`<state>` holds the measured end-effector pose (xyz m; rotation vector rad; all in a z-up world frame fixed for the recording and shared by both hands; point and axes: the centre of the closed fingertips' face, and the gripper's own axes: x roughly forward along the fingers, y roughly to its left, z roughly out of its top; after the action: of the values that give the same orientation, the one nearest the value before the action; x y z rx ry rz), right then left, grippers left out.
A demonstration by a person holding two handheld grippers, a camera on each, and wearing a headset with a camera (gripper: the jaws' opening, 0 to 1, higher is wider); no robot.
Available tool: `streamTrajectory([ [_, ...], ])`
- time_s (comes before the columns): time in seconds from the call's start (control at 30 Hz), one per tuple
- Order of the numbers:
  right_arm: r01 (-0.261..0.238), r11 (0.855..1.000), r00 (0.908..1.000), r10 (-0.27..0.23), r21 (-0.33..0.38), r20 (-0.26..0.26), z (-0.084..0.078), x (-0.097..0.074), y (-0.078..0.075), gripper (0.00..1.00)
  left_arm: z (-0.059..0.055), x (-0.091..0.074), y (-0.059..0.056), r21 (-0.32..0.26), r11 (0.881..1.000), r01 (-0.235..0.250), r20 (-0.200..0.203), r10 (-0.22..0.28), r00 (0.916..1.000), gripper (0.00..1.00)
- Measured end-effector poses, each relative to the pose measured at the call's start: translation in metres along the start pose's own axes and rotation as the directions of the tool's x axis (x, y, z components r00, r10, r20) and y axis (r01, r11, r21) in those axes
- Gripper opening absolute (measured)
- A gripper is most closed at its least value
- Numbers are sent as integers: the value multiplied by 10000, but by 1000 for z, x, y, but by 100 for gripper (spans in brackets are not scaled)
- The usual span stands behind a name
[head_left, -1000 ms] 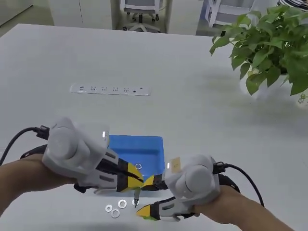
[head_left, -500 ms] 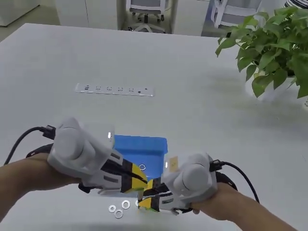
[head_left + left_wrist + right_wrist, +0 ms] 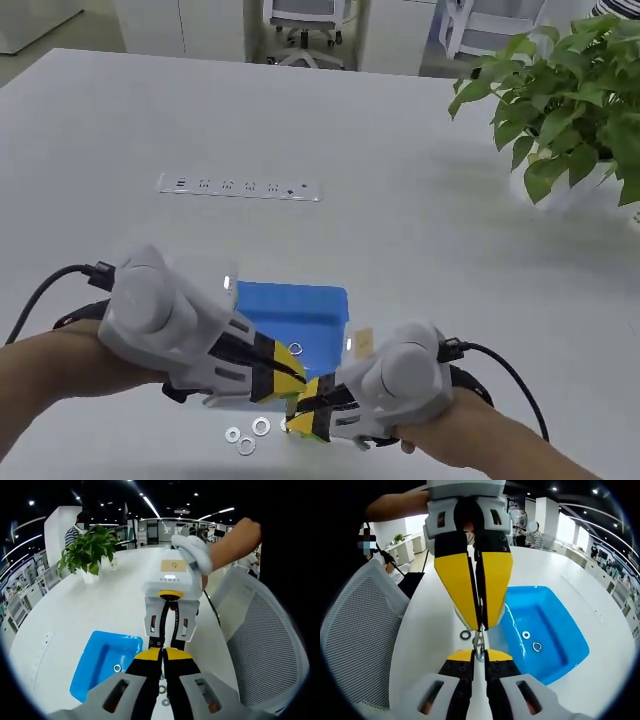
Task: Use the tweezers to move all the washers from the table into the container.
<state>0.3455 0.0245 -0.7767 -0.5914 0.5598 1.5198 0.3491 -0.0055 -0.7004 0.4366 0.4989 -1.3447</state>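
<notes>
Washers (image 3: 261,427) are scattered loose on the tabletop (image 3: 400,180) near its near edge, just beside the blue container (image 3: 300,303), in which two more are seen lying. The tweezers (image 3: 479,644) are clamped between the closed jaws of the right hand-held gripper (image 3: 480,656). The left hand-held gripper (image 3: 163,656) is clenched, tip to tip with the right one; whether the tweezers are also pinched by it cannot be told.

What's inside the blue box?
Two washers lie on the floor of the blue container. In the head view the left gripper covers its near part, so anything there is hidden.
</notes>
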Motion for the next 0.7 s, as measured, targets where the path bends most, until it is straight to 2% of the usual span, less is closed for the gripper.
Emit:
streamTrajectory([
  [0.3,-49,9997,10000,47,239,64,-1,0,0,8,0,1,0,-13,10000,54,28,-54,10000,5],
  [0.7,-332,9994,9988,328,-119,-351,-2,6,1,10,-1,0,1,-62,10000,16,4,-16,10000,5],
])
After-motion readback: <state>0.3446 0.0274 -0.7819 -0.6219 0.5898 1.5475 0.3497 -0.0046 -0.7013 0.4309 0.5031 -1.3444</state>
